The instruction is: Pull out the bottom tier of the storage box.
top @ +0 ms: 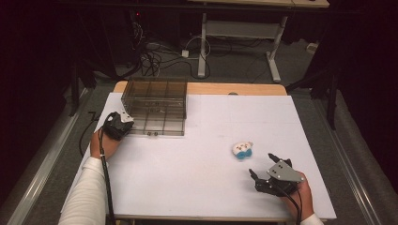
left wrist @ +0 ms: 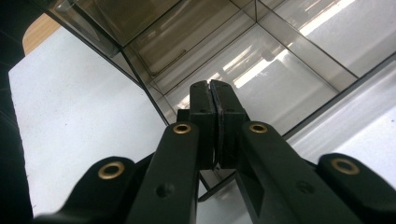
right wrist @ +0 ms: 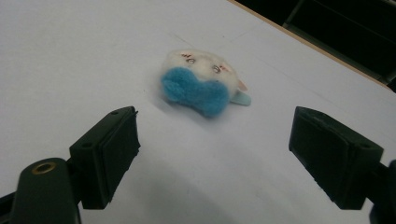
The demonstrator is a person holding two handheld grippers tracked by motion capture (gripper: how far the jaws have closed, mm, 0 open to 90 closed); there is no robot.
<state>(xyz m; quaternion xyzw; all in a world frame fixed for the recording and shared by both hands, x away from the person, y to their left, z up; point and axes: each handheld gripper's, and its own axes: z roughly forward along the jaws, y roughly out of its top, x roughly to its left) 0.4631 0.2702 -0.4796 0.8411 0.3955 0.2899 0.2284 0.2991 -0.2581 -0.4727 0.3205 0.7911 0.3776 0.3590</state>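
Grippers at box and toy

Smoky clear plastic forms the box (top: 155, 107), ribbed into compartments, at the table's (top: 197, 187) far left. Left gripper (top: 123, 123) sits clenched at its front corner; its own view shows pads pressed together, nothing between. Fuzzy white toy (top: 242, 150) with blue felt bow lies right of centre. Right gripper (top: 265, 166) gapes empty just short of it.

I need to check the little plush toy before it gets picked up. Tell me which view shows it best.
The right gripper view: the plush toy lies close ahead, its white face and blue bow plain. In the high view it is small on the white table, details lost.
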